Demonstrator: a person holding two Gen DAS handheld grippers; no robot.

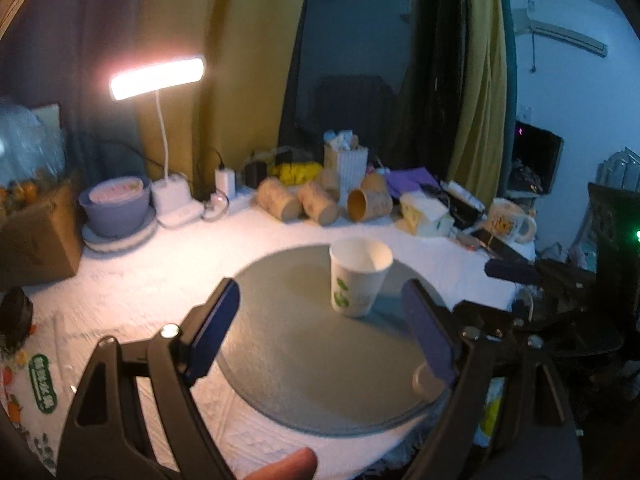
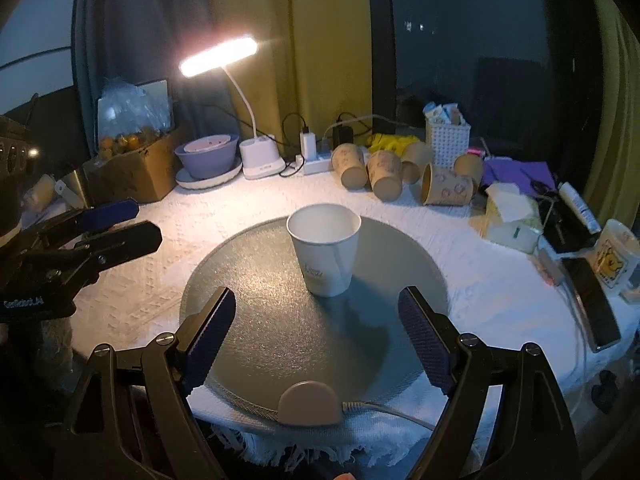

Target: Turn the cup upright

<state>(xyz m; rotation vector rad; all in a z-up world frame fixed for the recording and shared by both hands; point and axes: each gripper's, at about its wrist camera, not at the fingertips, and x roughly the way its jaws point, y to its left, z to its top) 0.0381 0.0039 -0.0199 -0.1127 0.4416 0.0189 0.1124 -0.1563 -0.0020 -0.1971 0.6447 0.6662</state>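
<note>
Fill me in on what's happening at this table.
A person holds a two-finger hand-held gripper in each hand. The white paper cup already stands upright, mouth up, on the round grey mat. Both the left hand-held gripper and right hand-held gripper are open and holding nothing, short of the cup.

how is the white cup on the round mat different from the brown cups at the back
The white paper cup stands upright, mouth up, alone on the round mat. The brown cups lie on their sides, clustered on the white cloth by the curtain. The white cup bears a green print; the brown ones are patterned tan. Both look like disposable paper cups.
</note>
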